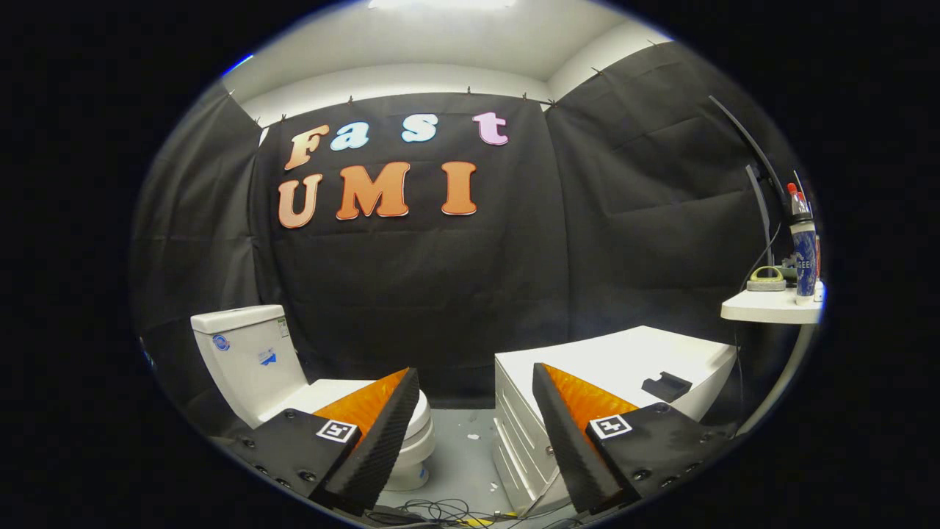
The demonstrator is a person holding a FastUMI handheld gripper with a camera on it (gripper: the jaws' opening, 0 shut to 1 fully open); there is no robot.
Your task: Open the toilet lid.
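1. Claw (476,382) first: we see its two fingers spread wide apart, released, with nothing between them but the bare grey floor (463,455) and the dark booth wall beyond.
2. We find the toilet (294,382) ahead and off to the left of the claw, well apart from both fingers. Its tank (246,353) stands upright against the wall. The toilet lid (330,391) lies down flat over the bowl, shut, just behind the left finger as we look along it.
3. We read the claw as held low and roughly level, pointing at the gap between the toilet and a white cabinet (624,360) on the right.
4. The left finger covers much of the lid and the front of the bowl, so we cannot make out the lid's front edge. The right finger hides the near corner of the cabinet.
5. On the cabinet's top lies a small dark object (666,386) that we cannot identify.
6. Further right, a white shelf (767,308) carries a blue bottle (805,253) and a small rounded item beside it, too small to tell.
7. Loose cables (440,510) lie on the floor beneath the fingers.
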